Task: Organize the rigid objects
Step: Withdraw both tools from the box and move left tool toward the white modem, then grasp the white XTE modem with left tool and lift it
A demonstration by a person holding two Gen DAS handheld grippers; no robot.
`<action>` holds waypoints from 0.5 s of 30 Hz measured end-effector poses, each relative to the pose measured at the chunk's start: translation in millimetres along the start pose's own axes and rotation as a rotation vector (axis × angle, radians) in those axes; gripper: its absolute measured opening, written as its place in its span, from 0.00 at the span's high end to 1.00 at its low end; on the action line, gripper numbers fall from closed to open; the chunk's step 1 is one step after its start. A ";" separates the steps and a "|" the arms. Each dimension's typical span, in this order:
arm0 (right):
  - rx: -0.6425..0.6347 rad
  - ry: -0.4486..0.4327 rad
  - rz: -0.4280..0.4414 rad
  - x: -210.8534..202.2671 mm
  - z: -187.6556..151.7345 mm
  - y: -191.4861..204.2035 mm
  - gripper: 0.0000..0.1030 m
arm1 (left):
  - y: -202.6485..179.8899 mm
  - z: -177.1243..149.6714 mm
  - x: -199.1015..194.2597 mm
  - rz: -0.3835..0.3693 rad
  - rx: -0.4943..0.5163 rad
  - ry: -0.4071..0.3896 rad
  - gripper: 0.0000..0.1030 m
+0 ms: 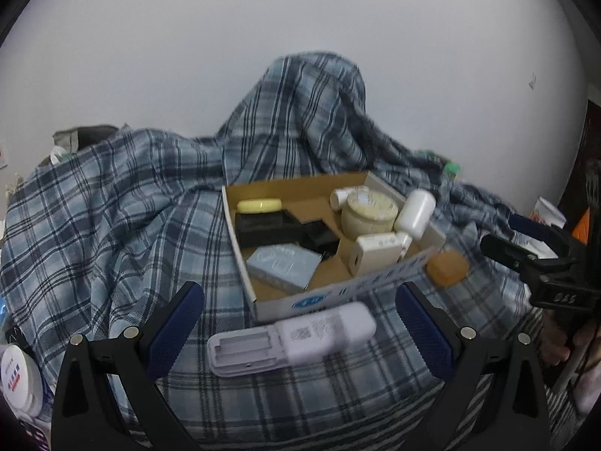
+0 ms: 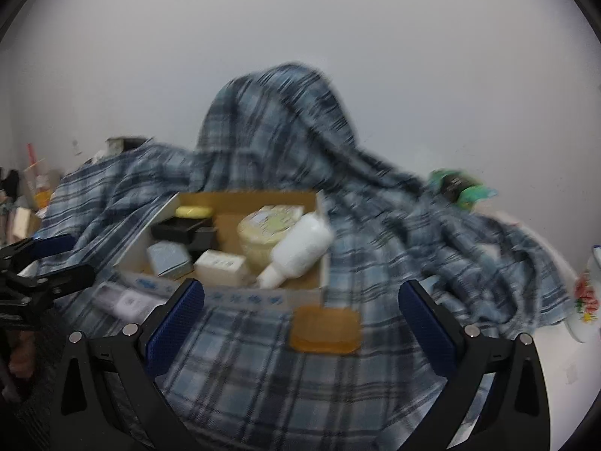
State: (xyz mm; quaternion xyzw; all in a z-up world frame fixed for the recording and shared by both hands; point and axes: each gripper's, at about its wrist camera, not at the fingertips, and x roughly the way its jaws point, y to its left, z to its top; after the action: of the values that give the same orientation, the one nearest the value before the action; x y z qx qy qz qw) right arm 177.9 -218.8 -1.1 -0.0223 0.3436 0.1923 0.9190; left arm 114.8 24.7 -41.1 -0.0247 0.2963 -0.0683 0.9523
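Observation:
A white remote control (image 1: 291, 338) lies back-up on the plaid cloth, its battery bay uncovered, between the open fingers of my left gripper (image 1: 300, 323). An amber soap bar (image 2: 325, 329) lies on the cloth just in front of my open right gripper (image 2: 300, 319); it also shows in the left wrist view (image 1: 447, 267). Behind both stands an open cardboard box (image 1: 338, 293) holding a yellow soap (image 1: 259, 205), black boxes (image 1: 270, 227), a grey-blue case (image 1: 285, 265), a cream jar (image 1: 370, 214), a white bottle (image 1: 415, 212) and a white adapter (image 1: 375, 253). The right gripper shows in the left wrist view (image 1: 526, 259).
The plaid cloth (image 1: 112, 206) covers the surface and rises over a hump at the back against a white wall. A white tub (image 1: 17, 379) sits at the left edge. A flowered white dish (image 2: 586, 297) stands at the right. A green packet (image 2: 460, 184) lies behind the cloth.

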 end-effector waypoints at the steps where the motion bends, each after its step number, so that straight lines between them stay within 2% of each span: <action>1: -0.004 0.021 0.028 1.3 1.0 2.6 0.00 | 2.9 0.0 2.3 -0.004 0.005 0.024 0.00; 3: -0.053 0.041 0.060 2.6 4.4 12.8 0.00 | 11.2 0.5 6.8 -0.007 0.001 0.061 0.01; 5: -0.119 0.050 0.077 3.4 7.7 25.9 0.00 | 23.3 1.8 11.0 0.015 -0.008 0.085 0.16; 9: -0.144 0.104 0.157 14.5 10.9 44.3 0.06 | 45.5 3.1 19.1 0.032 -0.033 0.140 0.34; 11: -0.158 0.151 0.212 26.4 9.7 55.0 0.14 | 54.9 2.5 23.5 0.049 -0.045 0.159 0.48; 14: -0.189 0.215 0.234 46.9 2.3 71.4 0.24 | 64.4 3.2 31.8 0.061 -0.065 0.182 0.66; 15: -0.198 0.242 0.245 53.5 -1.1 77.2 0.25 | 66.5 3.6 36.3 0.058 -0.071 0.202 0.69</action>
State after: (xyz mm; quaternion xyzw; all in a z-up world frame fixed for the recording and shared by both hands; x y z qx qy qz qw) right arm 185.7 -129.5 -29.2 -0.0936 0.4312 0.3314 0.8339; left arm 154.1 85.3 -64.4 -0.0430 0.3935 -0.0321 0.9178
